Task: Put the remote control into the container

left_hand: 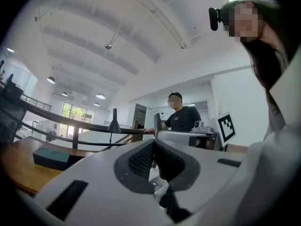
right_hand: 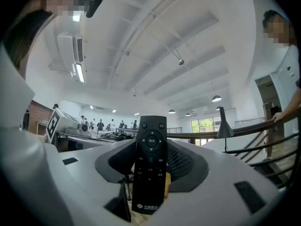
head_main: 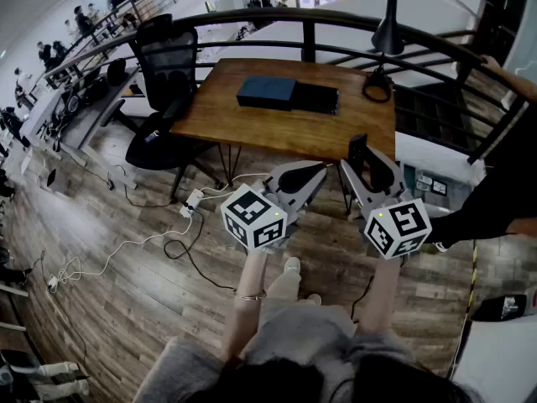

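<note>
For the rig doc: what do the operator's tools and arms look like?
Both the left tool and right tool are light grey shells with dark ribbed pads. Each carries a white cube with black square markers. No sleeves on the forearms; thin bracelet on the left wrist.

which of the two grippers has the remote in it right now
The right gripper: the black remote control stands upright, clamped between its jaws. The left gripper has nothing between its jaws.

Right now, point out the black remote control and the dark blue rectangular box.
black remote control (right_hand: 150,166), right gripper view, middle of its button face.
dark blue rectangular box (head_main: 267,91), head view, centre of its top.
</note>
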{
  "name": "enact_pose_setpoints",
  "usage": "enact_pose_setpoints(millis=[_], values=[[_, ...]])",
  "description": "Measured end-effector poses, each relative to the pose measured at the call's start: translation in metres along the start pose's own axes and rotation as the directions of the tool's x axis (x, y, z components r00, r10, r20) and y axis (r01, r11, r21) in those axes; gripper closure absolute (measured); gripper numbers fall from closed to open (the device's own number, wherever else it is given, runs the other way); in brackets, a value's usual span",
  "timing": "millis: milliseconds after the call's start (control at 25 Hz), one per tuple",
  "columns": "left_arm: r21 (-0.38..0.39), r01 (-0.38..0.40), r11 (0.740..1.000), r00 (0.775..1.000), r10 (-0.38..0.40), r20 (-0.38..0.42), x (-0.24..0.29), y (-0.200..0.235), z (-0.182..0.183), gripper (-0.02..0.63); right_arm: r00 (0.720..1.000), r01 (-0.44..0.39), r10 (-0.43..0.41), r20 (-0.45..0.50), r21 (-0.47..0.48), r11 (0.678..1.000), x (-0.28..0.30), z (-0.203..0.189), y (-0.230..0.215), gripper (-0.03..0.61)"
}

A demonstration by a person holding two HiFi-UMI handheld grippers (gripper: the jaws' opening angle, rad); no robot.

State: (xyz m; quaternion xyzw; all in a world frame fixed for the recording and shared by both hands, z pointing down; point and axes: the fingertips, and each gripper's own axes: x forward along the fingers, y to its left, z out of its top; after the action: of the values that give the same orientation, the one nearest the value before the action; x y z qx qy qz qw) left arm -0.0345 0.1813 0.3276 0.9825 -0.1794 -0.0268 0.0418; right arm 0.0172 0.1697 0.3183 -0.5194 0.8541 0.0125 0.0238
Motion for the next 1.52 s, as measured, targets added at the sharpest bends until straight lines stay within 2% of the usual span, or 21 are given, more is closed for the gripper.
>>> enact_pose_setpoints(millis=[520,800,1040,1520], values=[[-0.004,-0.023,1.000,1.000,0.023,0.003,-0.009,-0.012,-0.005,0.611,1.000,-0.007,0.007,-0.006,0.009,1.000,-0.012,-0.006,0.006,0.370],[-0.019,-0.041,0.999,0.999,0.041,-0.017,-0.010,-0.012,-0.011,0.611,1.000,0.004,-0.003,-0.012,0.026,1.000,-0.016,-0.010,-0.005,0.370],[-0.006,-0.043,0.999,0.999,0.043,-0.033,-0.001,0.004,-0.009,0.611,1.000,-0.002,0.002,-0.010,0.027,1.000,0.002,-0.012,-0.017,0.370],[0.003,0.016,1.000,1.000,-0.017,0.018,0.048,0.059,0.013,0.611,1.000,0.023,-0.023,-0.009,-0.010,1.000,0.051,-0.001,-0.065,0.370]])
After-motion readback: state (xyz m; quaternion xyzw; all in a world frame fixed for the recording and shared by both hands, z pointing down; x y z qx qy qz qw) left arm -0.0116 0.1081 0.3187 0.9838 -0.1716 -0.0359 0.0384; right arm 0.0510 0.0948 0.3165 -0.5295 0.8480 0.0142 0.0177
